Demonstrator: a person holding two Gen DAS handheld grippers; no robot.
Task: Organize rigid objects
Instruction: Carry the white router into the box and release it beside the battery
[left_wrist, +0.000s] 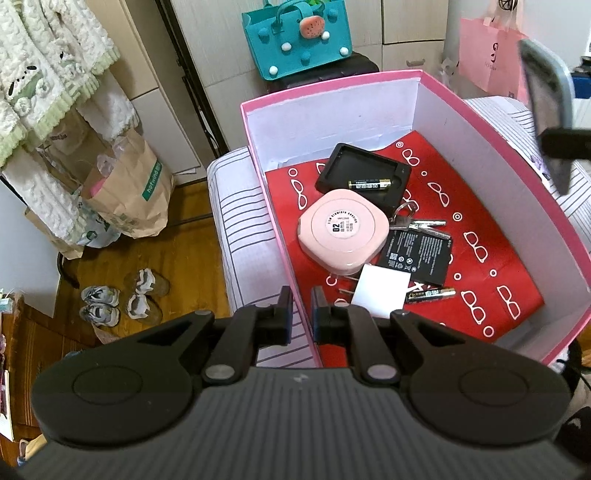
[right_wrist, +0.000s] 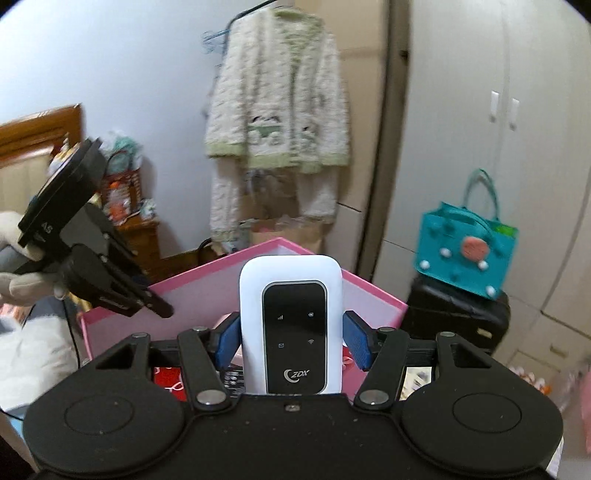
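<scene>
A pink box (left_wrist: 332, 86) with a red patterned lining sits on striped bedding (left_wrist: 236, 206). In it lie a black tray (left_wrist: 364, 166) with a battery (left_wrist: 369, 183), a pink rounded case (left_wrist: 343, 232), keys (left_wrist: 413, 221), a flat black battery pack (left_wrist: 419, 254), a white card (left_wrist: 380, 290) and a second battery (left_wrist: 430, 294). My left gripper (left_wrist: 301, 295) is shut on the box's near left wall. My right gripper (right_wrist: 291, 325) is shut on a white pocket router (right_wrist: 291, 288), held upright above the box (right_wrist: 192, 291). In the left wrist view that router (left_wrist: 543, 96) is a grey blur at the upper right.
A teal bag (left_wrist: 295, 40) stands on a black suitcase (right_wrist: 458, 317) beyond the box, by the wardrobe doors (right_wrist: 498, 110). Hanging pyjamas (right_wrist: 277, 110), paper bags (left_wrist: 136, 199) and shoes (left_wrist: 122, 299) are at the left. A gloved hand (right_wrist: 14, 288) holds the left gripper (right_wrist: 159, 308).
</scene>
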